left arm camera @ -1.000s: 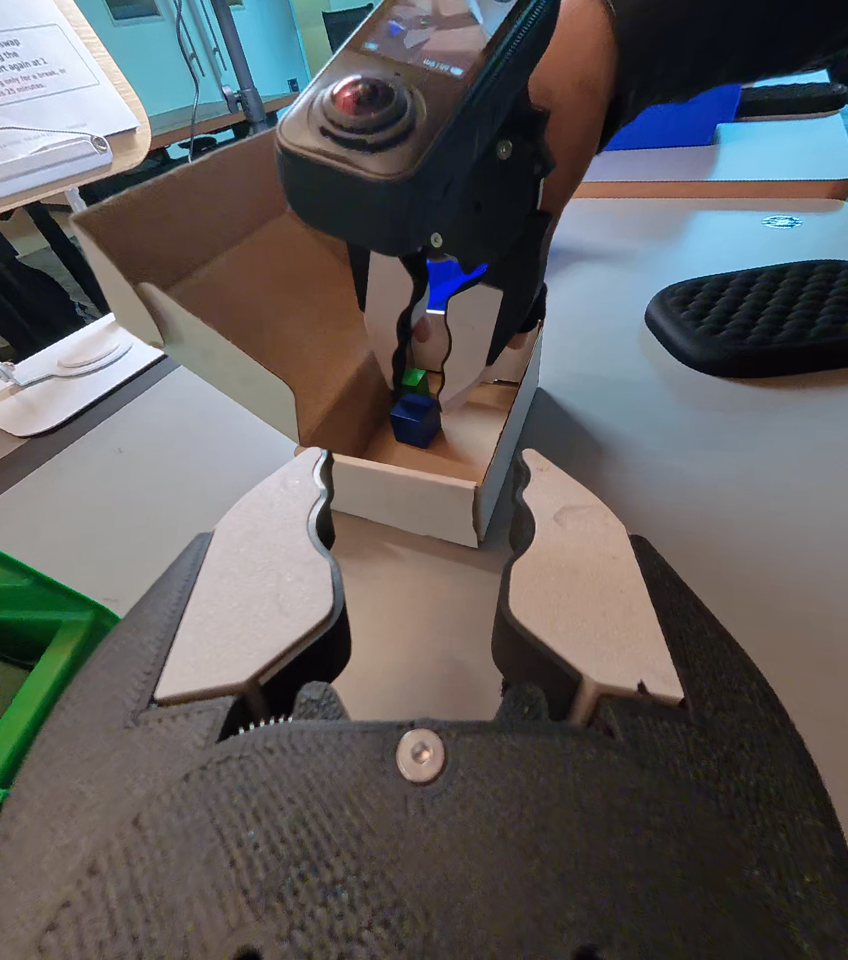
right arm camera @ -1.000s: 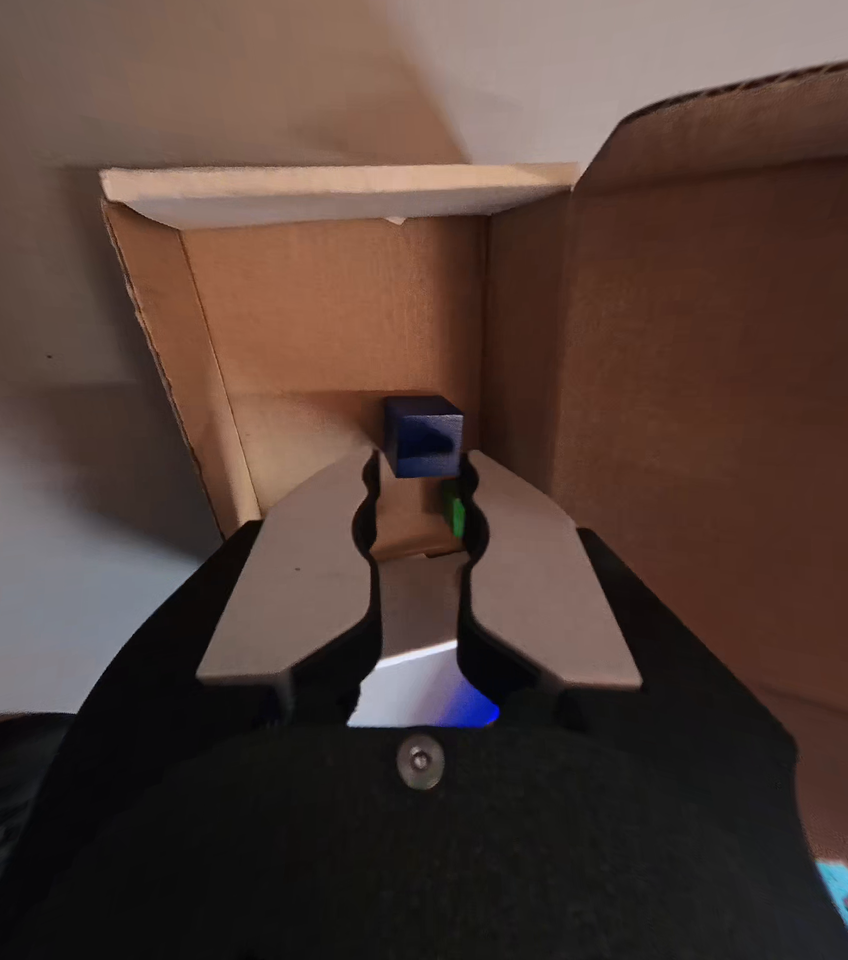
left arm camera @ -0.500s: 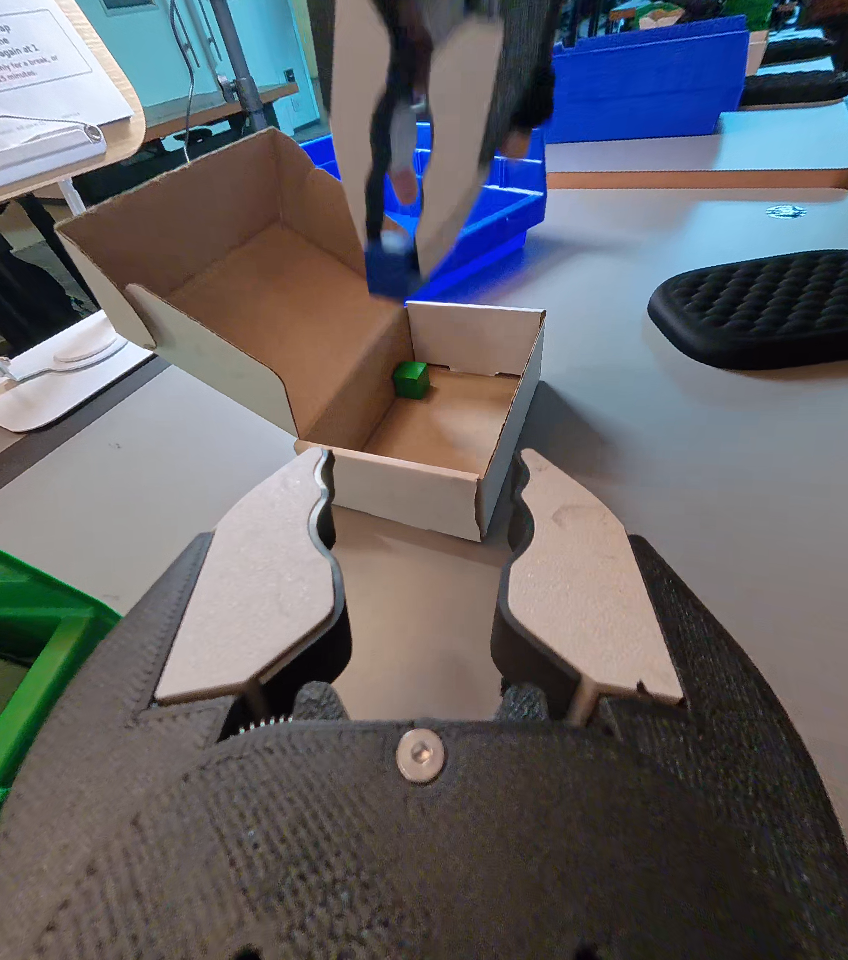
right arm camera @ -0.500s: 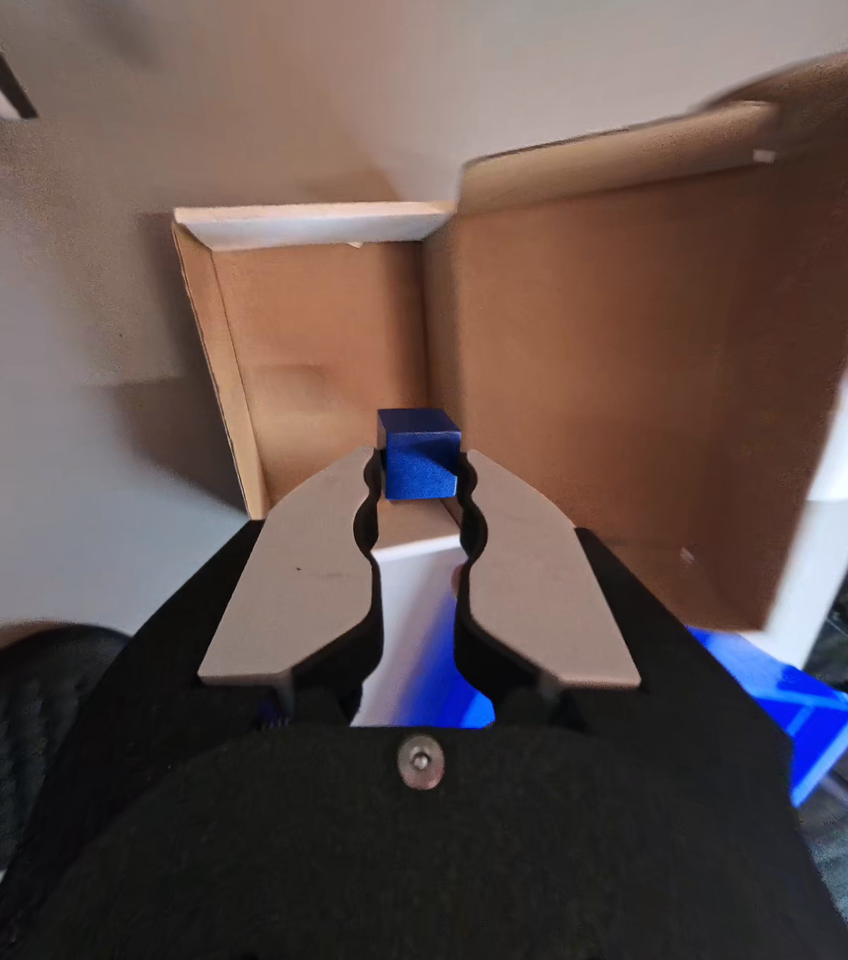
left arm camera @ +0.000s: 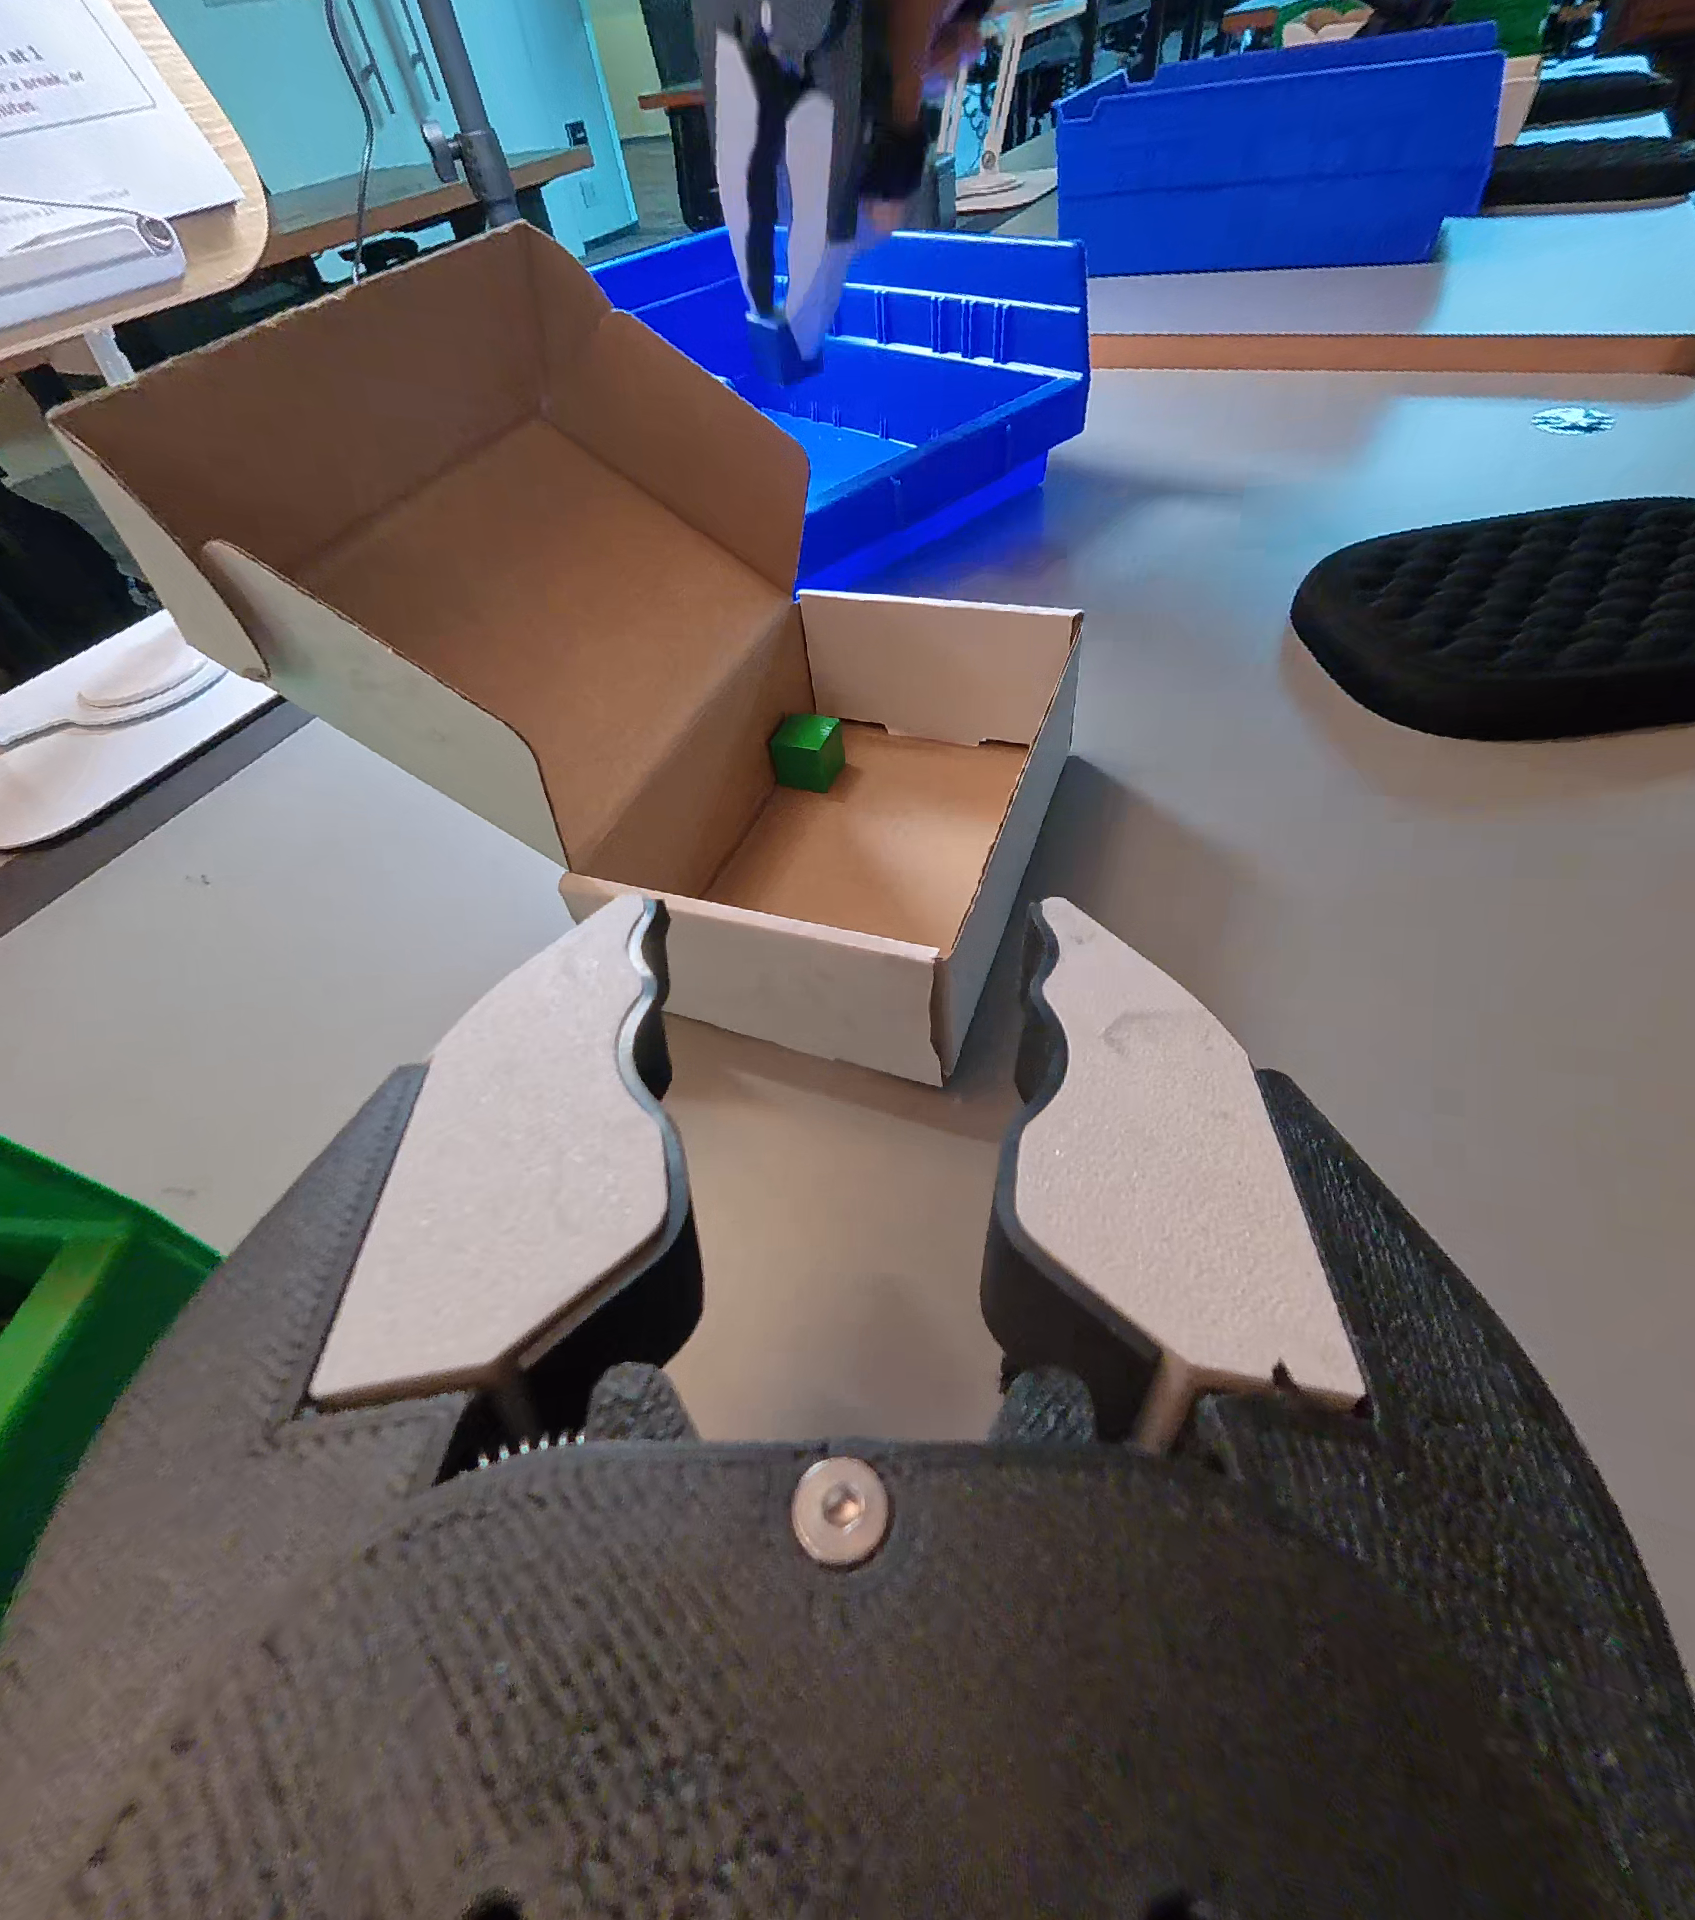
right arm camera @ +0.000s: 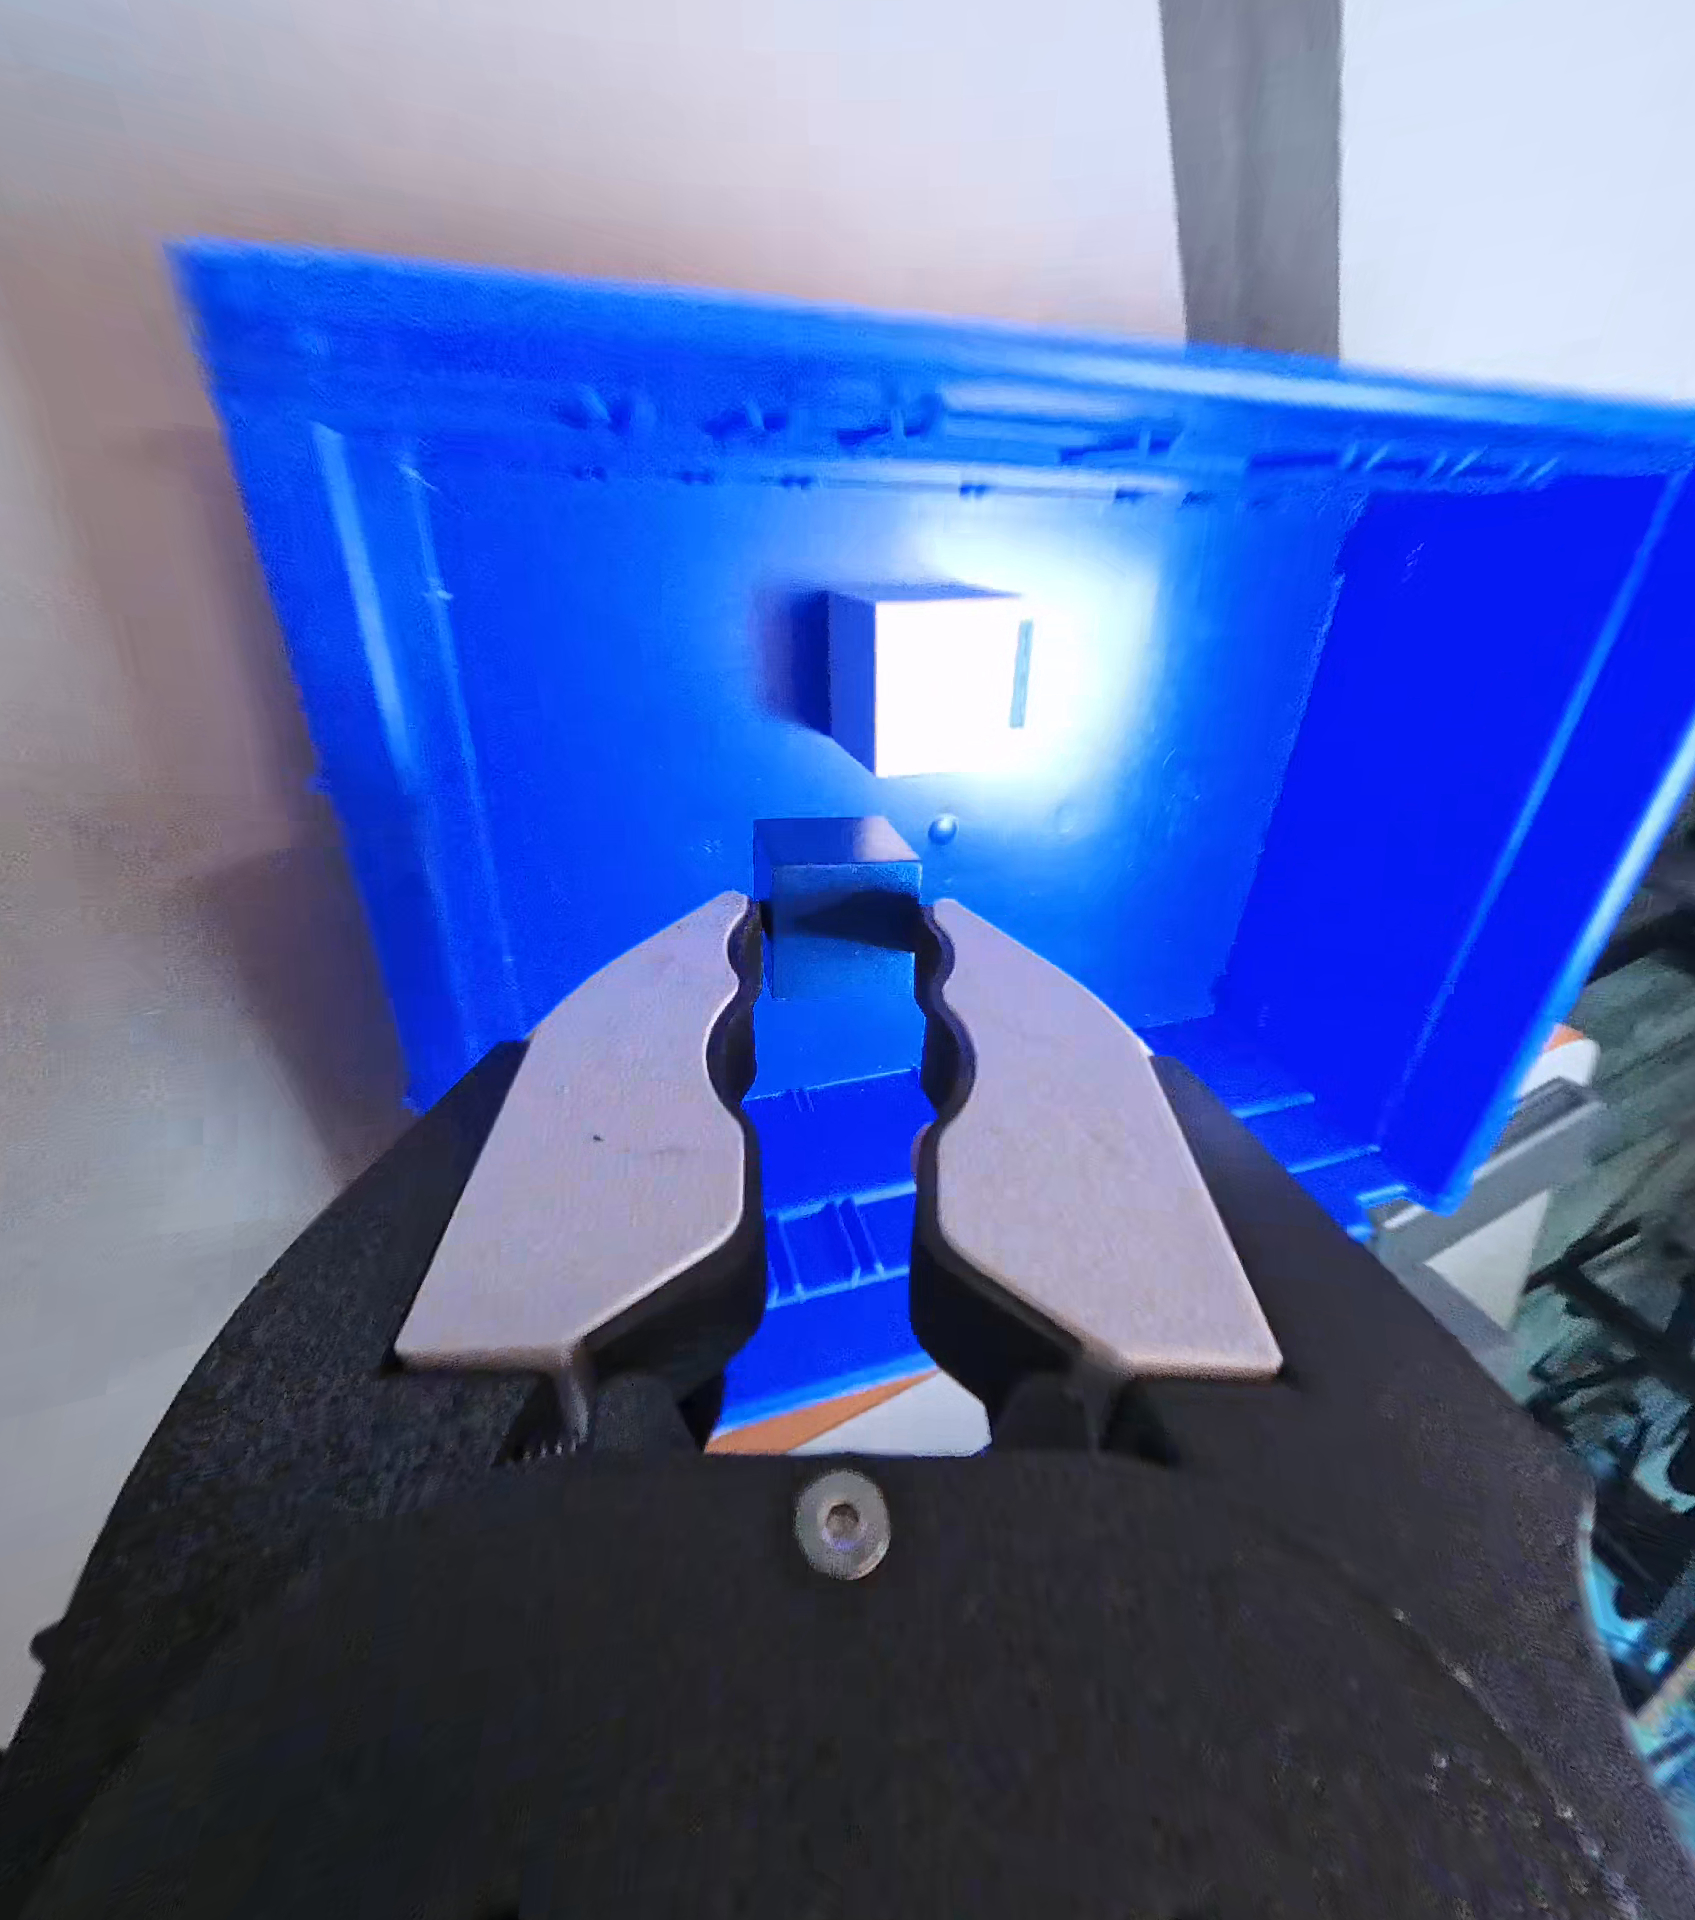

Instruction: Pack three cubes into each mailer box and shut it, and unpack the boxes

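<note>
An open cardboard mailer box (left arm camera: 801, 977) stands on the grey table with its lid tipped back to the left. A green cube (left arm camera: 808, 752) lies in its far corner. My left gripper (left arm camera: 838, 971) is open and empty, just in front of the box's near wall. My right gripper (right arm camera: 841, 914) is shut on a blue cube (right arm camera: 838, 940) and holds it above the blue bin (right arm camera: 562, 644). In the left wrist view that gripper (left arm camera: 786, 348) hangs over the blue bin (left arm camera: 936, 416) behind the box. Another cube (right arm camera: 916, 681), glaring white in the light, lies on the bin floor.
A green bin (left arm camera: 1, 1340) sits at the near left. A black padded rest (left arm camera: 1560, 613) lies on the table at the right. A second blue bin (left arm camera: 1269, 156) stands on a farther table. A paper stand (left arm camera: 22, 156) is at the far left.
My right gripper closed on the blue cube inside the box, lifted it out, and carried it back over the blue bin. The left gripper stayed still.
</note>
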{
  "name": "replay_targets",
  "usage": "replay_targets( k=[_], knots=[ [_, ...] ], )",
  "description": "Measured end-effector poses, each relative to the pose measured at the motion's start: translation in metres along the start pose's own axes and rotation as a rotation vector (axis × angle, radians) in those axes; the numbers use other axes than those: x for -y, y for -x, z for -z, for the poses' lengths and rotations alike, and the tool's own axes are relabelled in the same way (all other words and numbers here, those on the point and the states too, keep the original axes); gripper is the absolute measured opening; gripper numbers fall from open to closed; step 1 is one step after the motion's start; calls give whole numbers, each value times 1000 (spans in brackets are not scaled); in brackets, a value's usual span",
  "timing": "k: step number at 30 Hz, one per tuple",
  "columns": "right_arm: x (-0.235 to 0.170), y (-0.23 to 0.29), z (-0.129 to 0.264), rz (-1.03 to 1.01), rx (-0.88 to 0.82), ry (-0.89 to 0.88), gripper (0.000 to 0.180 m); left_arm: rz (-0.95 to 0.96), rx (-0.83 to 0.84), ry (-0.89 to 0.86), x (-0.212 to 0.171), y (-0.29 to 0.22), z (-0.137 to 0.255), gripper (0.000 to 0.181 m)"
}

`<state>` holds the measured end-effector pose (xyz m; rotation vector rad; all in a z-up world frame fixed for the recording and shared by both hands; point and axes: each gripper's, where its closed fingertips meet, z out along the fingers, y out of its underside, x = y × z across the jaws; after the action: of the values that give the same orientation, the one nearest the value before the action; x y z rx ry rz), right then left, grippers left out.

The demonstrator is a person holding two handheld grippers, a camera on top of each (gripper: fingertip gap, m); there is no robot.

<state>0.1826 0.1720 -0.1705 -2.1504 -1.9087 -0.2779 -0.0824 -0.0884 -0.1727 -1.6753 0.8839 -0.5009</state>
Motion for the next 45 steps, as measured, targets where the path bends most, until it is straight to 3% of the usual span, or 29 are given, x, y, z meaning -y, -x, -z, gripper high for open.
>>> replay_targets(
  k=[7, 18, 20, 23, 27, 30, 33, 39, 45],
  knots=[
    [-23, -14, -68, -37, 55, 38, 28, 35, 9, 25, -9, 8, -4, 63],
    [-27, -17, -84, -21, 74, 47, 28, 63, 10, 47, -17, 12, -8, 63],
    [-28, -18, -81, -22, 57, 46, 35, 64, 12, 47, -17, 12, -8, 63],
    [-16, -19, -54, -37, 28, -24, 43, 61, 13, 43, -15, 12, -7, 63],
    [34, 5, 25, 34, -5, -249, 39, 57, 9, 41, -14, 11, -7, 63],
    [77, 59, 80, 144, 44, -378, 32, 50, 4, 41, -13, 8, -8, 63],
    [113, 125, 98, 262, 84, -393, 31, 40, 4, 36, -11, 6, -7, 63],
    [149, 199, 35, 315, -34, -244, 24, 8, 3, 23, -6, 1, -4, 63],
    [149, 200, -12, 353, -103, -49, 34, -18, -1, 30, -7, -4, -5, 62]
  ],
)
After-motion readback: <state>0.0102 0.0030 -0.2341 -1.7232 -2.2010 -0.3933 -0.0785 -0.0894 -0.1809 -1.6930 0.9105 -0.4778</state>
